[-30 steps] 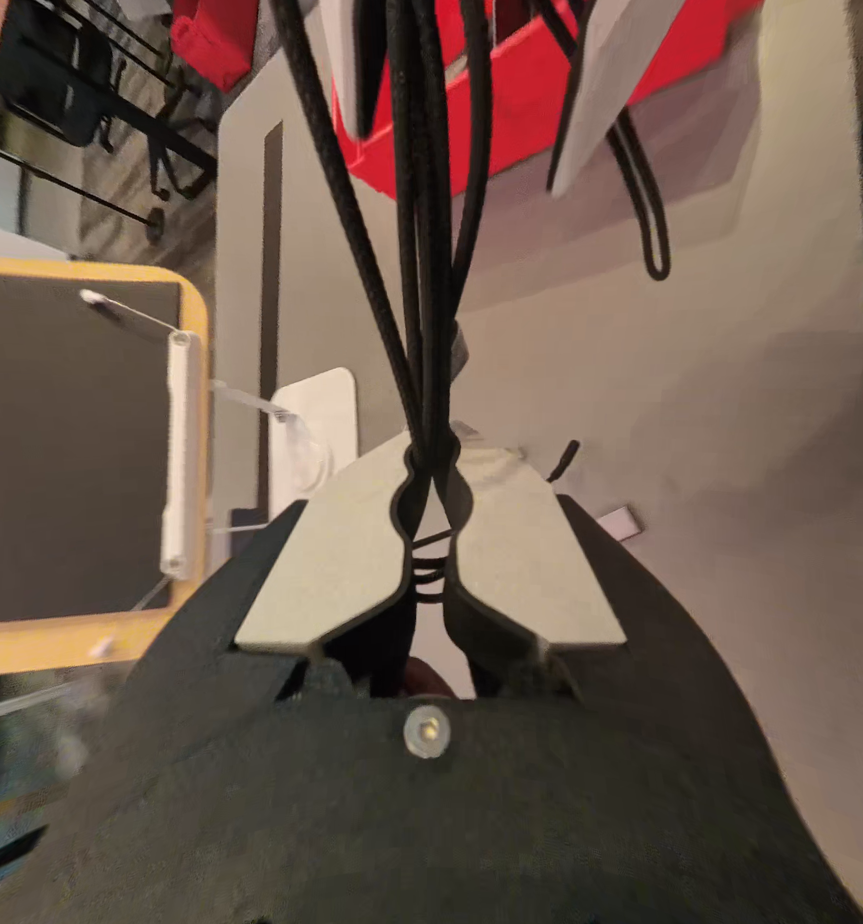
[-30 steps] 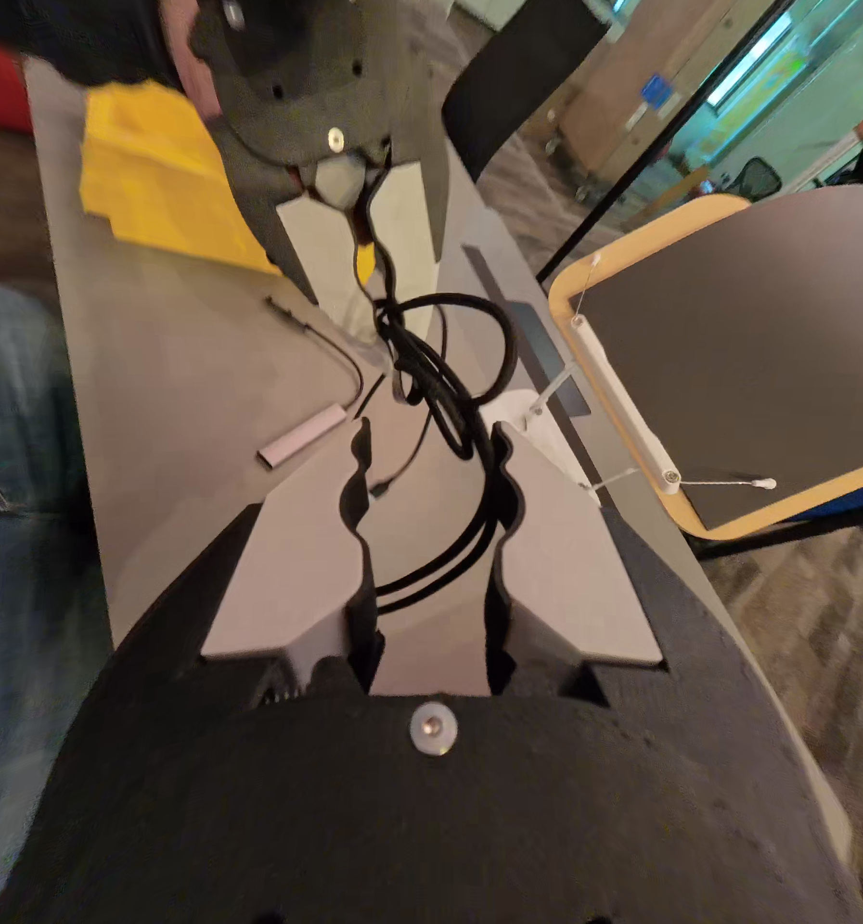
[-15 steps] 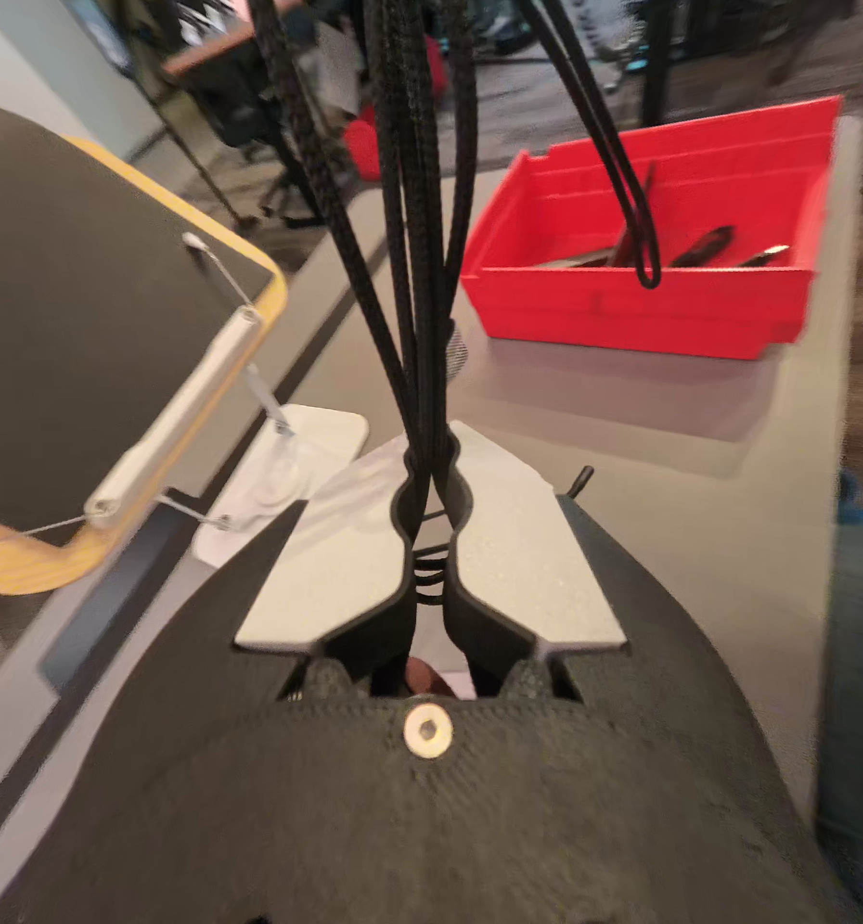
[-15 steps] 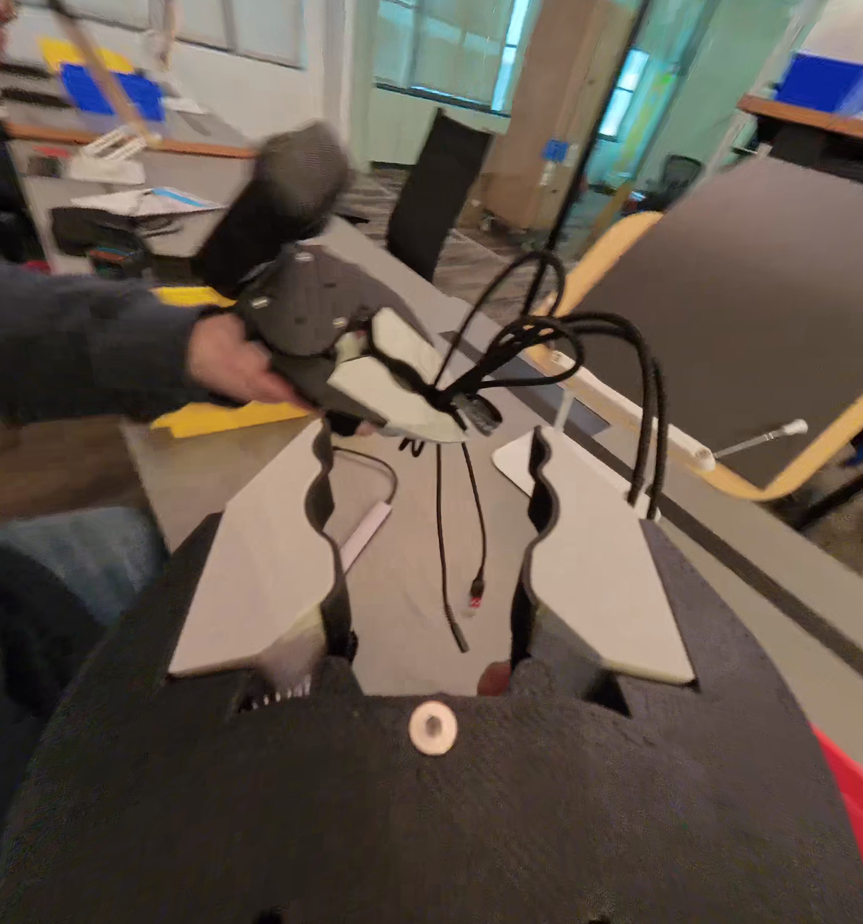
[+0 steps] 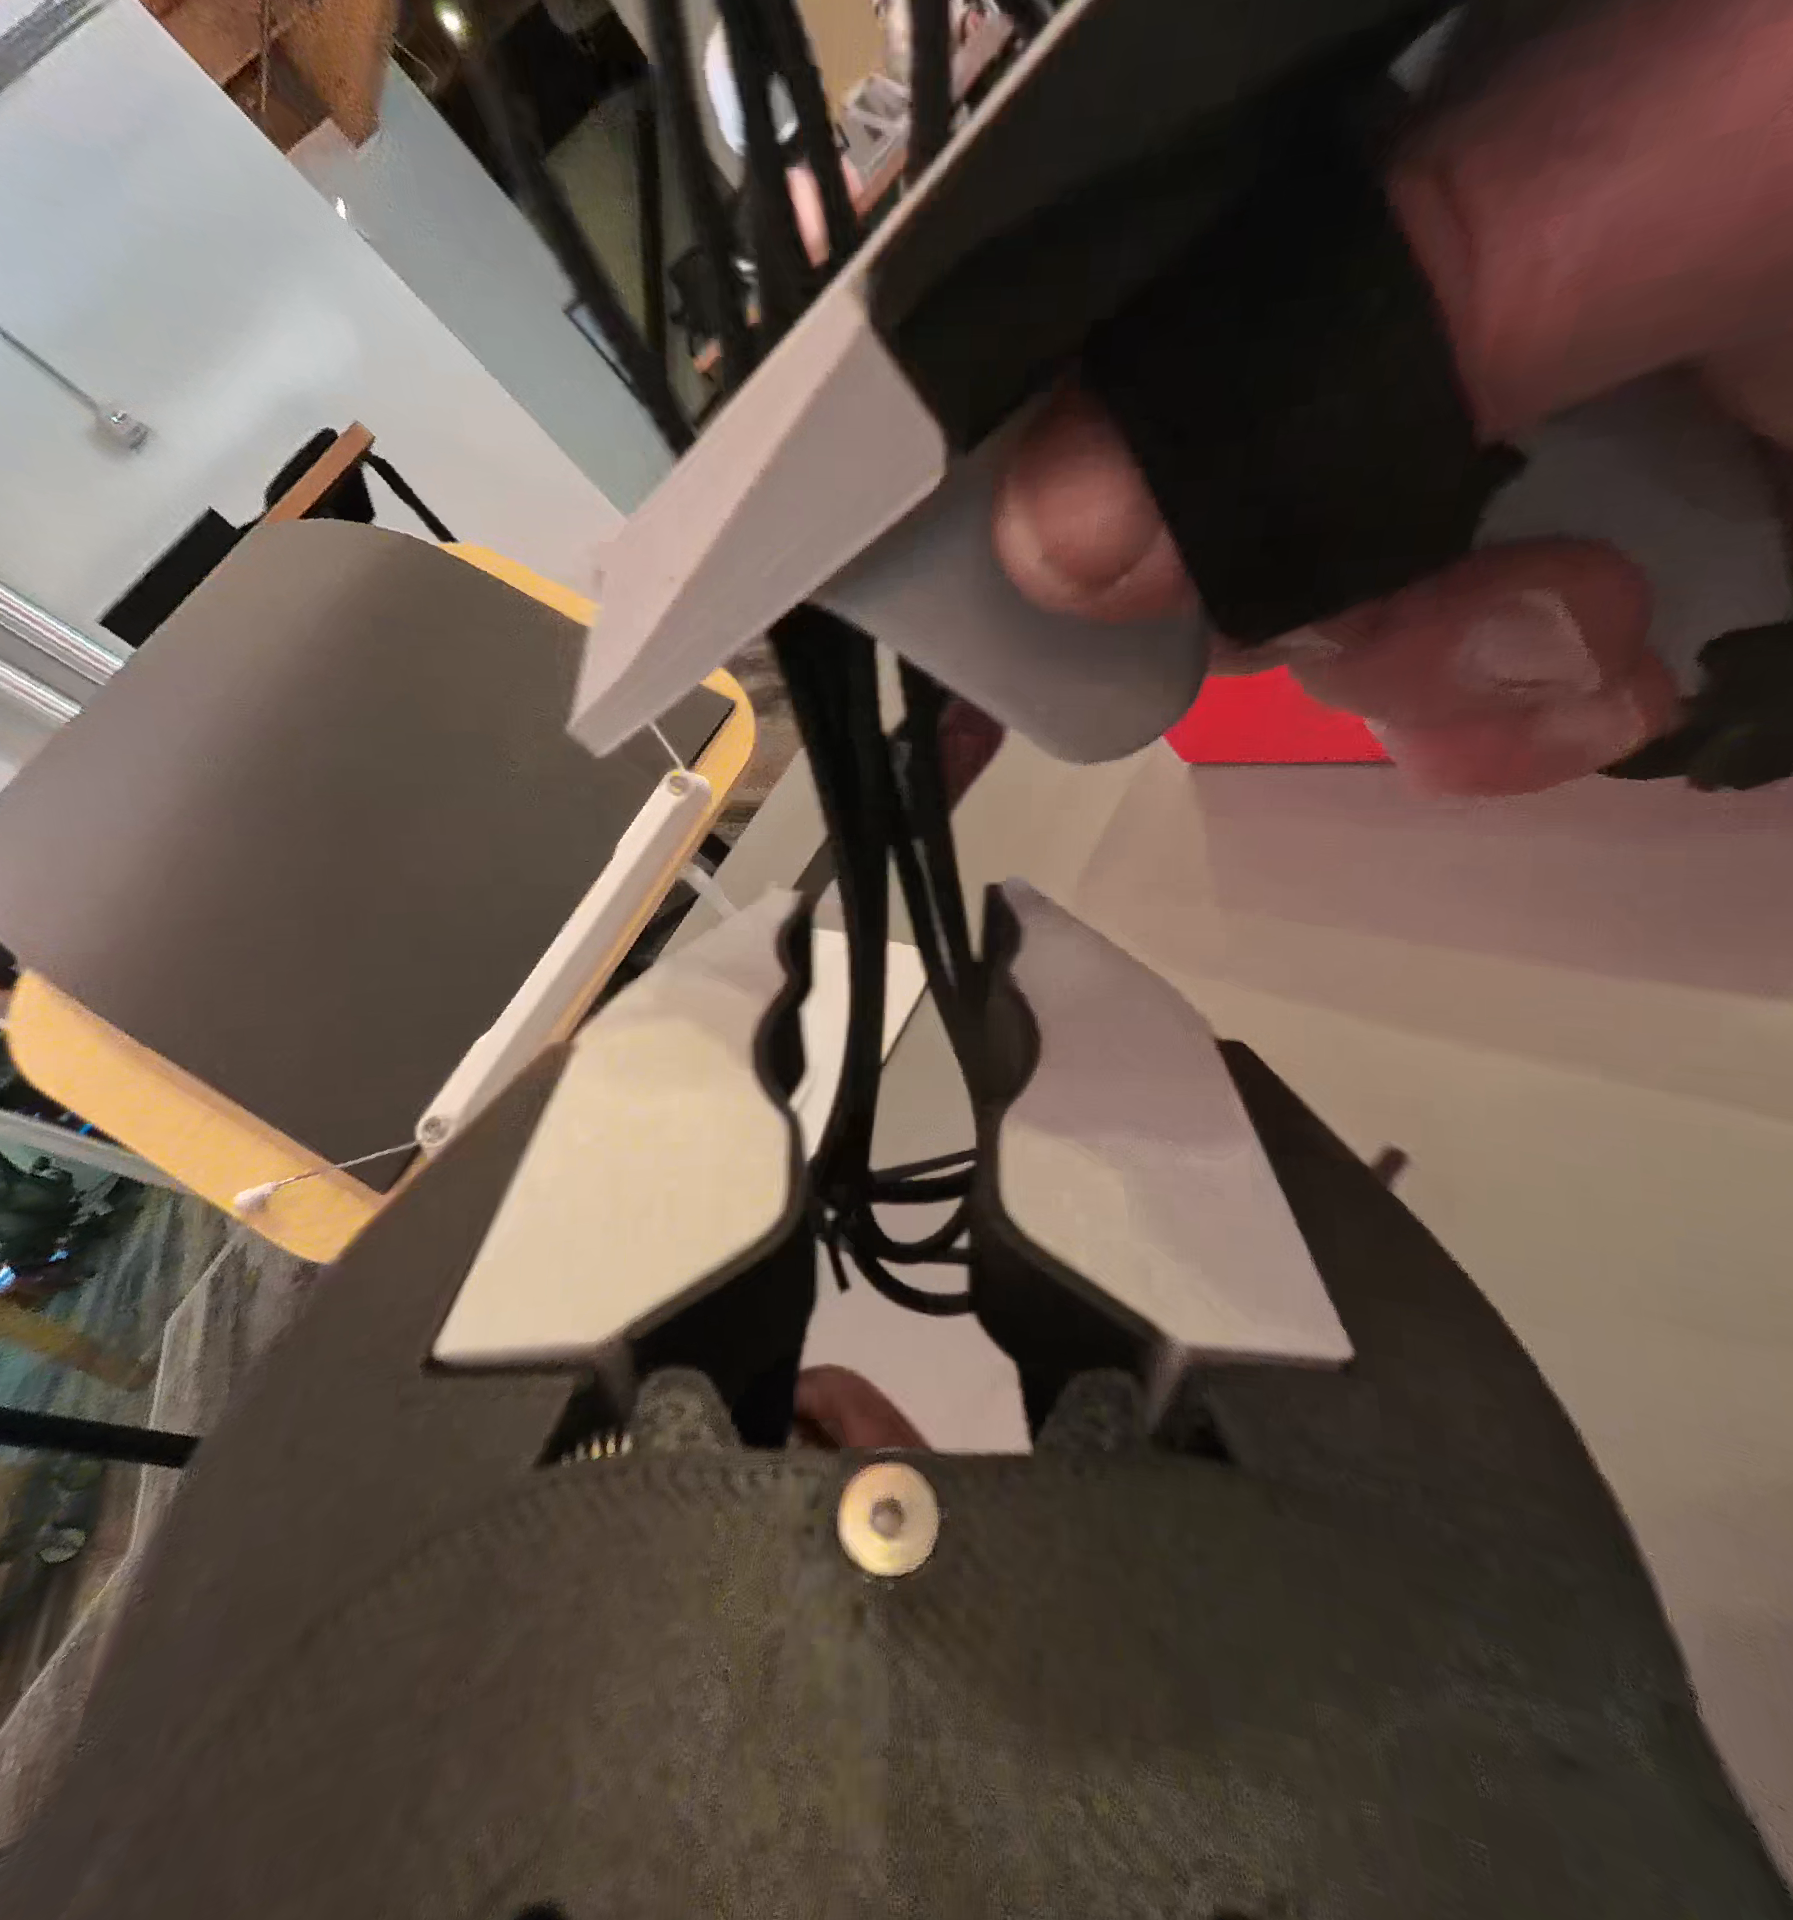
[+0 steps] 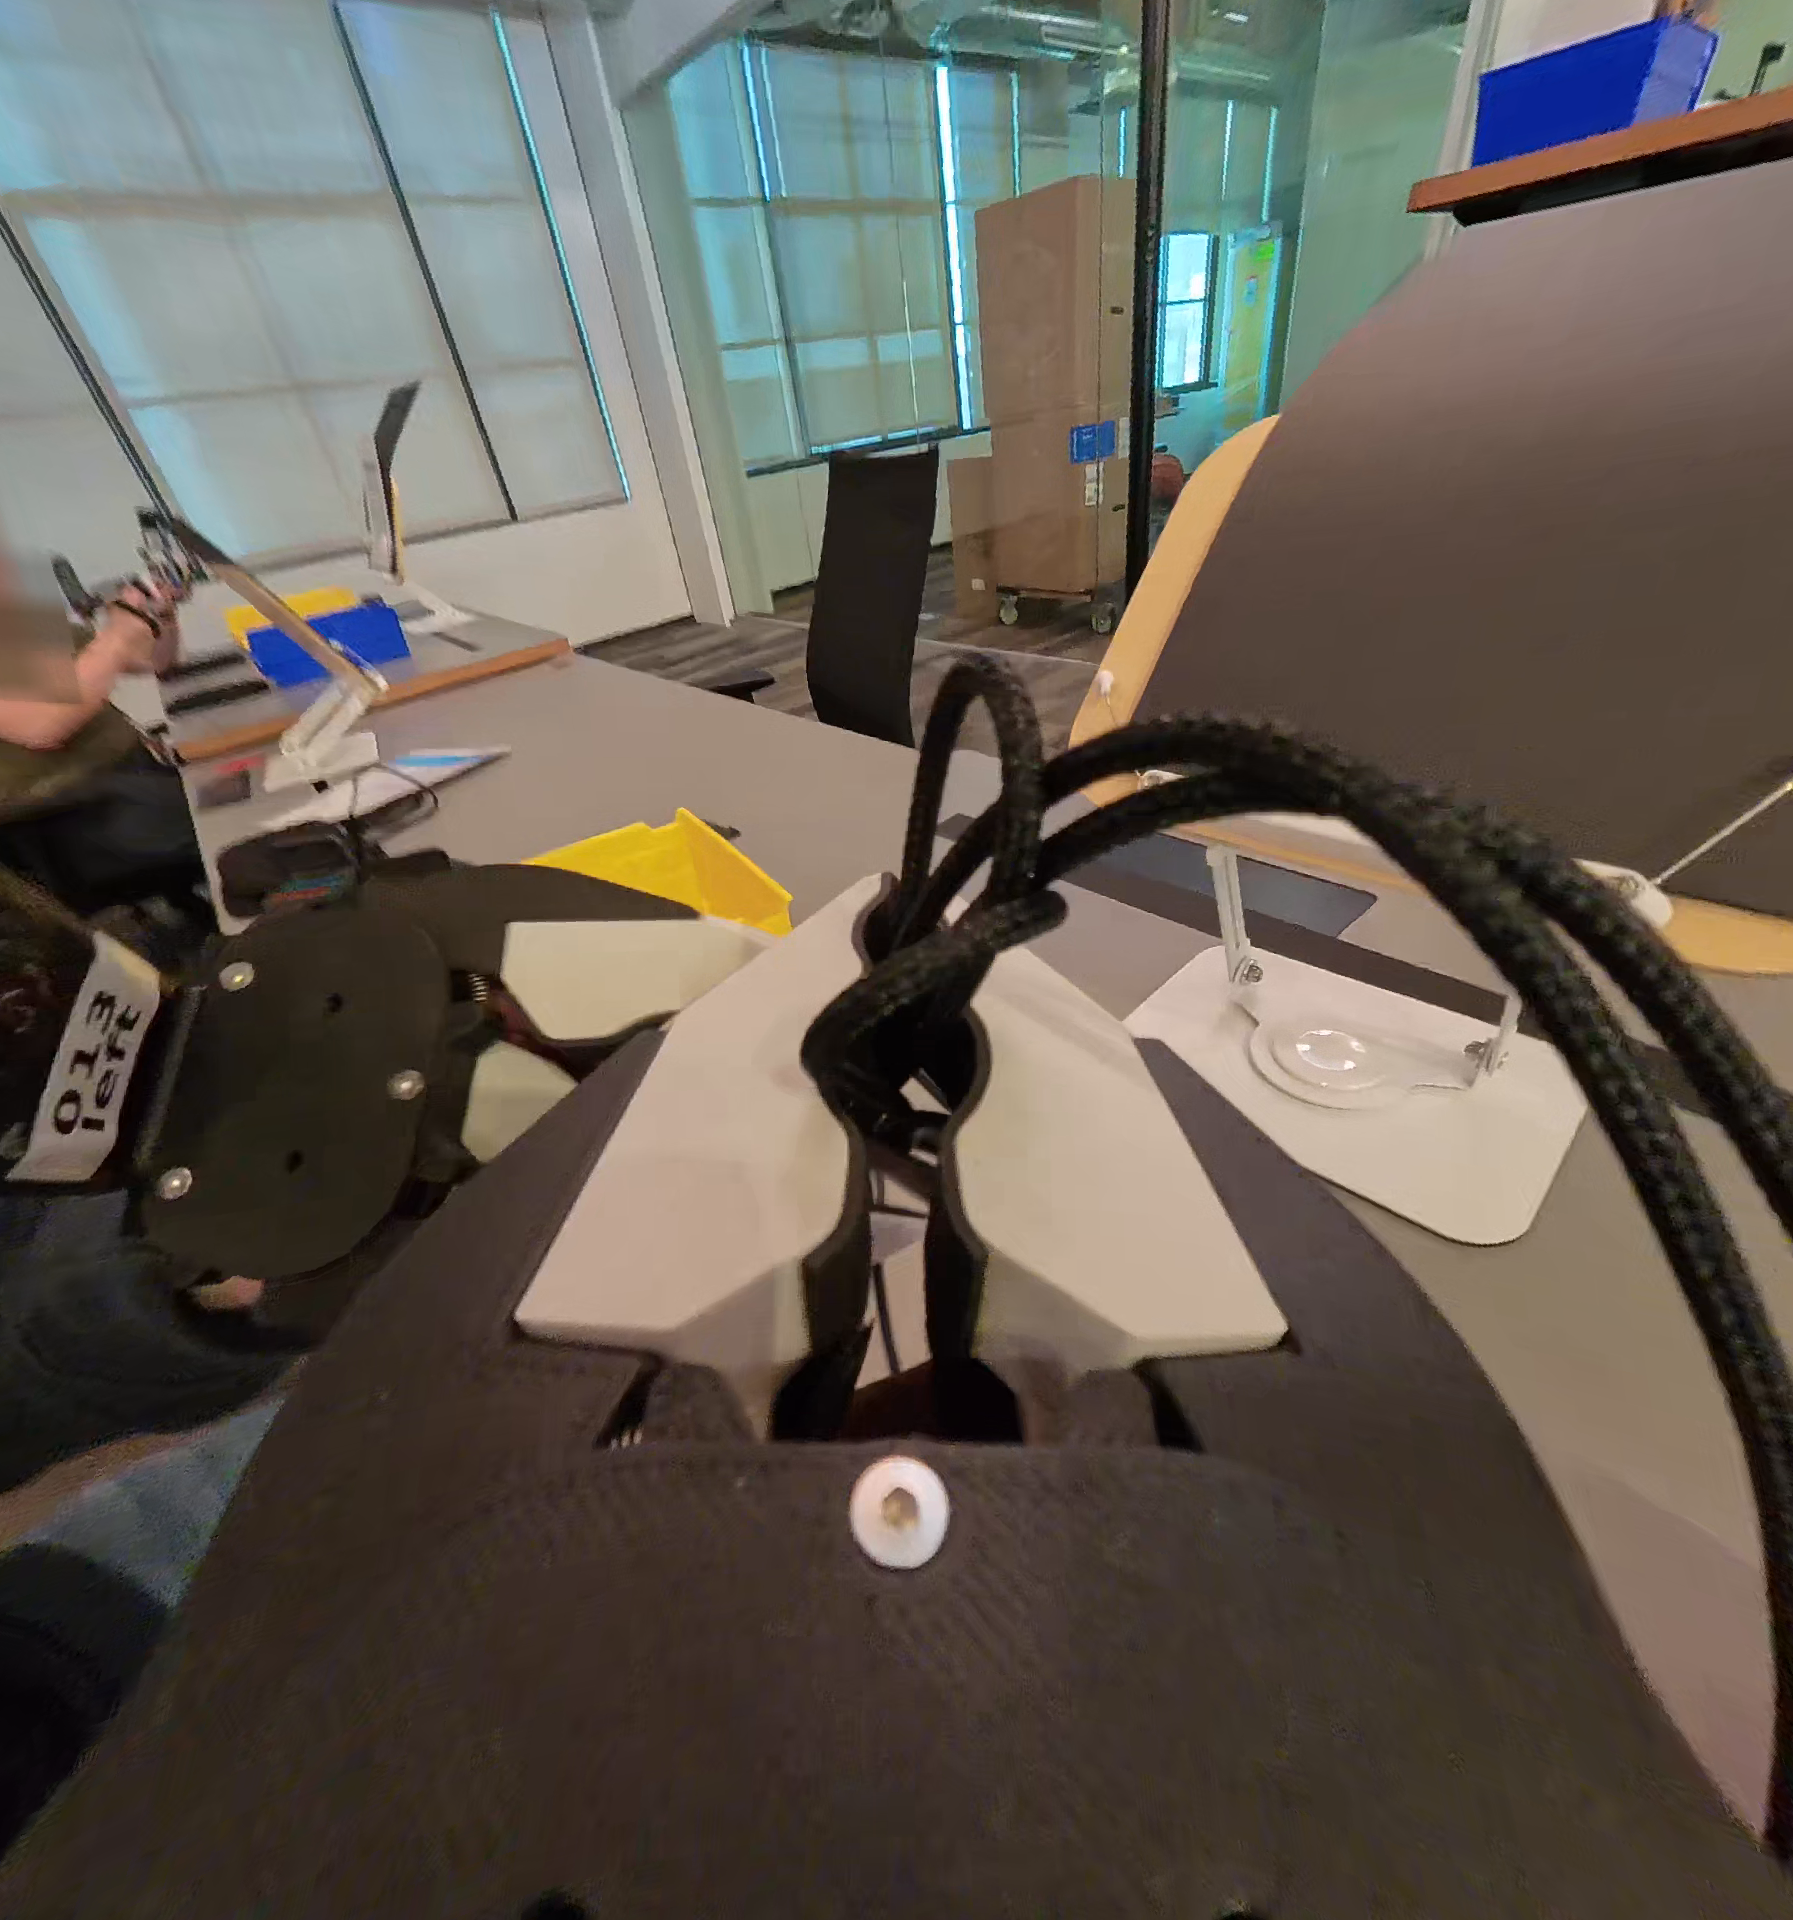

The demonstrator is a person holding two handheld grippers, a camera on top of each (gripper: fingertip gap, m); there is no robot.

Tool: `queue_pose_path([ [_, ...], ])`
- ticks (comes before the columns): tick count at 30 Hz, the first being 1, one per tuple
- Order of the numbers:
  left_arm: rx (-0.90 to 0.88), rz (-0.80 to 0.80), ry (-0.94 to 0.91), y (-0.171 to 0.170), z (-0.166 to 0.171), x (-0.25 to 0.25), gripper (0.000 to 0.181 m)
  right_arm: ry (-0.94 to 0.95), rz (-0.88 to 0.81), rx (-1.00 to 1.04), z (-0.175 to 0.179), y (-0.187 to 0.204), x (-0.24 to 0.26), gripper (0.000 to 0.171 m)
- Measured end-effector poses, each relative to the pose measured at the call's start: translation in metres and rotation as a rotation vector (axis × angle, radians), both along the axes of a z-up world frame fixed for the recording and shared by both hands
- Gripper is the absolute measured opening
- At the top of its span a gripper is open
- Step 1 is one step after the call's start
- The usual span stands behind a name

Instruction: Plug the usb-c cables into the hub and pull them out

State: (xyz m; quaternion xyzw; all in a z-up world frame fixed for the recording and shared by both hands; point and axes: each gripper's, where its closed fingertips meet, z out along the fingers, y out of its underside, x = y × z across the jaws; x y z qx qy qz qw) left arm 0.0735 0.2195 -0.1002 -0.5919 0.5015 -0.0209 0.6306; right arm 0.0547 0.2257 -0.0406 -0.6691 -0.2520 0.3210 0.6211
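A bundle of black braided usb-c cables [image 6: 1494, 862] is pinched in my right gripper [image 6: 923, 935], whose fingers are shut on it; loops arch out to the right. In the left wrist view the same cables [image 5: 850, 790] hang down from the right gripper's finger [image 5: 767, 499] and pass between the spread fingers of my left gripper [image 5: 897, 914]. The left pad stands clear of them, so the left gripper is open. The left gripper's black body [image 6: 279, 1091] sits low and to the left of the right gripper. No hub shows in either view.
A dark board with a yellow rim [image 5: 300, 831] on a white stand base [image 6: 1391, 1122] stands beside the grey table [image 5: 1494, 987]. A red bin [image 5: 1276, 717] and a yellow bin [image 6: 684, 862] are on it. A hand [image 5: 1494, 623] holds the right gripper. A person [image 6: 30, 717] sits at a far desk. Spacing between my two grippers at the tips: around 6 centimeters.
My left gripper was shut on the cable bundle and has opened. My right gripper was open and has come in above the left and shut on the same bundle.
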Motion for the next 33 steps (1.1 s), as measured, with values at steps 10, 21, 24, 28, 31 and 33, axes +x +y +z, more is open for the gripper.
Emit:
queue_pose_path([
  [10,0.284,0.171,0.190,0.009,0.002,0.001,0.033,0.084,0.024,-0.079,0.003,-0.003,-0.005,0.000],
  [21,0.002,0.138,-0.154,0.030,0.019,-0.022,0.004,-0.021,0.057,-0.061,0.009,-0.014,0.004,0.048],
  [24,-0.188,0.090,-0.324,0.039,0.022,-0.035,0.006,-0.128,0.109,-0.001,0.012,-0.037,0.007,0.044],
  [28,-0.275,0.049,-0.432,0.043,0.031,-0.046,0.006,-0.238,0.016,0.272,0.049,-0.062,0.021,0.043],
  [31,-0.304,0.020,-0.455,0.039,0.033,-0.044,0.006,-0.279,-0.167,0.412,0.080,-0.058,0.042,0.054],
  [33,-0.318,-0.006,-0.467,0.034,0.034,-0.039,0.006,-0.320,-0.273,0.391,0.081,-0.040,0.058,0.058],
])
